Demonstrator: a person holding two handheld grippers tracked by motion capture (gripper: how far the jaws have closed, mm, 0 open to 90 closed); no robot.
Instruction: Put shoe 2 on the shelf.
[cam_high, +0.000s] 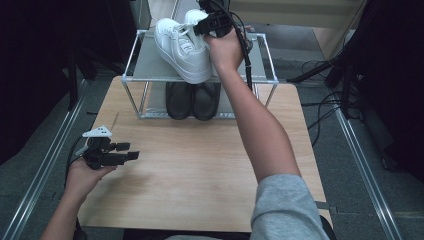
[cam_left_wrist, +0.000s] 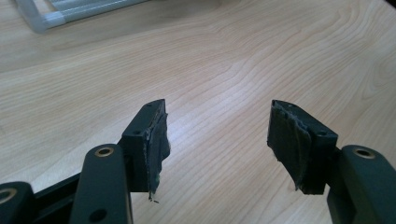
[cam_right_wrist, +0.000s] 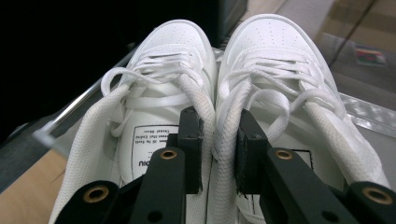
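White sneakers (cam_right_wrist: 210, 93), one pair, low-cut, laced, printed label on each insole. Position: over the top shelf of the rack (cam_high: 150, 70), toes pointing away from the person, heels toward the front edge of the rack. In the high view the pair (cam_high: 182, 45) sits tilted, heel end overhanging the front rail of the rack; whether the soles rest on the shelf cannot be told.

Right gripper (cam_right_wrist: 218, 154): jaws clenched on the pair, one jaw dropped inside each shoe, the two inner collar edges pinched together between the pads. The jaws sit at the rear of the lacing, behind the tongues, with loose lace loops lying just beside and over them. Seen from above, the right gripper (cam_high: 212, 24) stands at the back right of the rack's top shelf, with the hand behind it over the shelf and the forearm crossing the rack's front rail.

Black shoes (cam_high: 192, 100), one pair, on the lower shelf of the rack, directly beneath the sneakers, toes toward the person.

Left gripper (cam_left_wrist: 217, 140): jaws released, standing wide apart, nothing between the worn pads, bare table (cam_left_wrist: 233, 60) below. It (cam_high: 131, 151) is well apart from the rack, in front of its left corner, near the left edge of the table (cam_high: 200, 170).
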